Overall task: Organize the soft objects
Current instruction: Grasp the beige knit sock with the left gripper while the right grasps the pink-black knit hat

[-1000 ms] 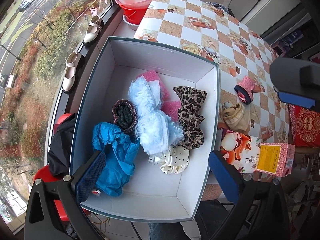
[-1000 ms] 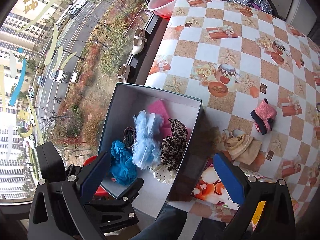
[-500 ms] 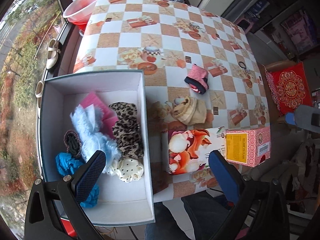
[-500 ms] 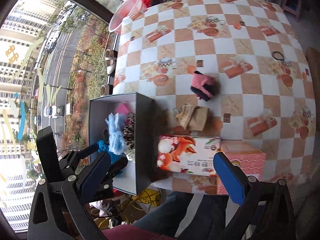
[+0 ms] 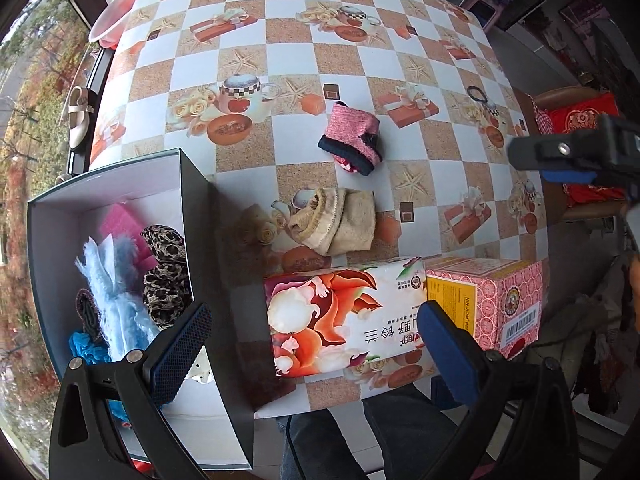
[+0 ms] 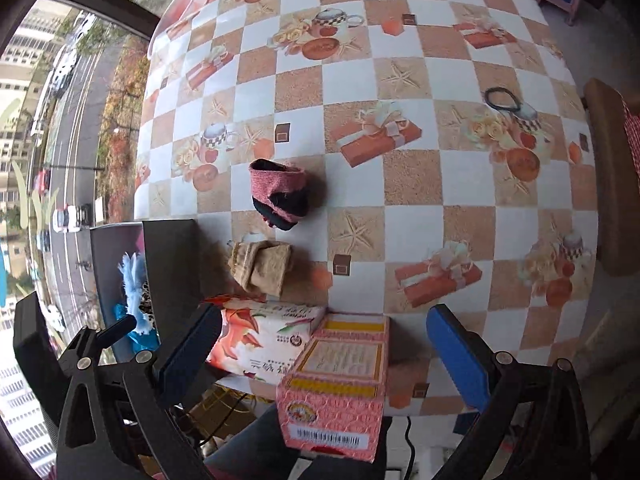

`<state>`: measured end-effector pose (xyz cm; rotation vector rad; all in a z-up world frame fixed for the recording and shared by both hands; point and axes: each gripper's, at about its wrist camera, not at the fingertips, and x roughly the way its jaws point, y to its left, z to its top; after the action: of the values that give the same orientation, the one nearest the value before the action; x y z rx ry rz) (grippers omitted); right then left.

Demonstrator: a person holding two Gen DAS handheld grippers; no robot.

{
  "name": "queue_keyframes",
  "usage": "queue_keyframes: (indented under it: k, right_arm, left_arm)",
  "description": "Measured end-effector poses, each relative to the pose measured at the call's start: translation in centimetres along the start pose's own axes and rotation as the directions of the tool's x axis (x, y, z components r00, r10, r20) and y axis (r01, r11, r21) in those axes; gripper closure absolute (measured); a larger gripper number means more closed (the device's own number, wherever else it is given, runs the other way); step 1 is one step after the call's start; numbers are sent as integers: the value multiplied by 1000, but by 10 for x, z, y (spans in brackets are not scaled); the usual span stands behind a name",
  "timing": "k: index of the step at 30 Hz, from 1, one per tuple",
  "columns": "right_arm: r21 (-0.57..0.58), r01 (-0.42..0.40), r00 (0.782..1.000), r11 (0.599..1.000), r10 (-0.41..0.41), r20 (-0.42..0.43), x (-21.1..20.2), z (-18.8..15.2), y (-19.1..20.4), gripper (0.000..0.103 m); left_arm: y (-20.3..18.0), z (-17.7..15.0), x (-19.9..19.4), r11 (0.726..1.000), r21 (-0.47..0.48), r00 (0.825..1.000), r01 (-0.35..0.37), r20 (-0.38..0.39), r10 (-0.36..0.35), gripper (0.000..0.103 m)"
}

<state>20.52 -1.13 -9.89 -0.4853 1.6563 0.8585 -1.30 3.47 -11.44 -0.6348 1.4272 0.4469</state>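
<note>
A grey box (image 5: 198,216) (image 6: 170,264) with a white inside stands at the table's left edge; a fluffy light-blue piece (image 5: 116,296), a leopard scrunchie (image 5: 164,264), a pink cloth (image 5: 120,220) and a blue scrunchie (image 5: 86,350) lie in it. A rolled beige sock (image 5: 338,222) (image 6: 262,266) and a rolled pink-and-black sock (image 5: 352,138) (image 6: 280,192) rest on the checked tablecloth (image 5: 288,52). A black hair tie (image 6: 502,100) lies far right. My left gripper (image 5: 312,348) is open above the table's near edge. My right gripper (image 6: 324,354) is open, empty, over the pink carton.
A floral tissue pack (image 5: 344,316) (image 6: 264,340) and a pink carton (image 5: 486,300) (image 6: 340,392) sit side by side at the near edge. Pink bowls (image 5: 132,4) stand at the far left corner. A window with shoes (image 5: 78,118) on its sill lies left.
Both grippers have swung right, away from over the box toward the middle of the table. The socks and the cartons now fill the views. Both stay open and empty.
</note>
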Motion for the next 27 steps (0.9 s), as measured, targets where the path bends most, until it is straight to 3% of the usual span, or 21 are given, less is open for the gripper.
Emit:
queue_keyframes:
  k: [9,13,15,18,23,27]
  right_arm:
    - [-300,14,993,954,-50,-110,112,84,52,0]
    - [-402,82,987,912,-131,-97,155,92,67,0]
    - [-420,185,973,888,-227,-50,163,88,60,0]
    - [-331,209,971,920,-236,-42,157,82,23,0]
    - [-133,229,969,964,-239,-66,137,72,-73,0]
    - [-8,127,991,992,-127,-30,112,57,-122,0]
  left_arm:
    - [-3,15,18,997,-51,998,-50,-41,48,0]
    - [-6,26,39,995,-75,995,-66,-81,60,0]
    - [-11,33,49,995,-69,993,-72,-96,65,0]
    - [-20,45,69,996,-42,990,-84,-119,78,0]
    - [-26,65,103,995,-39,984,-89,-155,82,0]
    - [-24,73,124,993,-50,978,-106,-185,95,0]
